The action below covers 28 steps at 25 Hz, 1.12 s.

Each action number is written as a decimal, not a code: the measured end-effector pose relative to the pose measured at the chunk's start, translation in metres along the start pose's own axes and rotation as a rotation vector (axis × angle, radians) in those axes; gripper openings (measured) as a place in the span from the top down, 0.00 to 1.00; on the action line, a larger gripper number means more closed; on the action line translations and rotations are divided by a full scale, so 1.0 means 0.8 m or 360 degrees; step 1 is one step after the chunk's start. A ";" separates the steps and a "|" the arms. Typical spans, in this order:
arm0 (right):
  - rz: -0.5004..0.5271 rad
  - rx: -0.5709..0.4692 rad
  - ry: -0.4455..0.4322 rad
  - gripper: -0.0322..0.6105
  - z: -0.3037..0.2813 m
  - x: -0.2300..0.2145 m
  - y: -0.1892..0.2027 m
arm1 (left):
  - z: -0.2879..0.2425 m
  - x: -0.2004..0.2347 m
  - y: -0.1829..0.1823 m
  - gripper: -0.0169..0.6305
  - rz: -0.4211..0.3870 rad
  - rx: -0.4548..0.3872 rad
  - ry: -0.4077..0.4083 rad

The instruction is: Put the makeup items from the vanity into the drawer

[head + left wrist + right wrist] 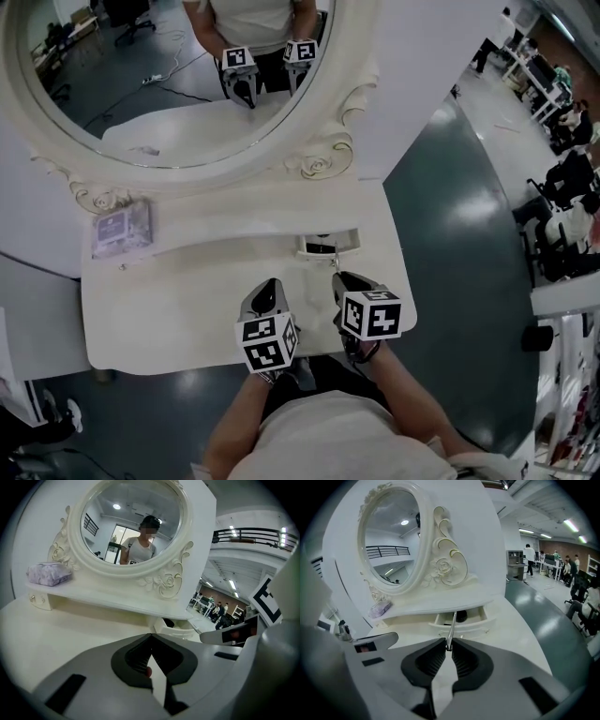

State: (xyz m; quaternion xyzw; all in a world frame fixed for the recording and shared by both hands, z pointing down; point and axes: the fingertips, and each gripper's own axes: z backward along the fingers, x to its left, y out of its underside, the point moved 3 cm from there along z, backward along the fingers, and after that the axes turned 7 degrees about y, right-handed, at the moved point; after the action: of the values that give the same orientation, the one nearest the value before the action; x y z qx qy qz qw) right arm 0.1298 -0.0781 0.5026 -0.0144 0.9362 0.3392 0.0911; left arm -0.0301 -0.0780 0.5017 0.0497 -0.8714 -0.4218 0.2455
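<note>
In the head view the left gripper point(270, 284) and right gripper point(341, 278) hover side by side over the white vanity point(169, 309). The open drawer point(328, 251) is at the right one's 12 o'clock, and a lavender packet point(122, 228) sits at 10 o'clock under the oval mirror point(94, 84). In the left gripper view the jaws meet at their tips, with only an unidentifiable reddish spot low between the pads, while the right gripper view shows its jaws pinched on a slim silver tool point(451, 627) that points to 12 o'clock at the drawer, where a dark round item point(461, 616) lies.
</note>
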 end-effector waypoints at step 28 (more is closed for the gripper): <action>0.0342 0.0429 -0.0270 0.87 -0.040 -0.016 -0.030 | -0.073 -0.019 -0.030 0.97 0.0044 -0.0002 -0.0013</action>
State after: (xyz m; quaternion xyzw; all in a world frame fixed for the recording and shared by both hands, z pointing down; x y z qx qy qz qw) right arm 0.1391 -0.1173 0.5137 0.1266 0.9582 0.2185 0.1341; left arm 0.0077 -0.1304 0.5080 0.0357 -0.8728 -0.4190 0.2478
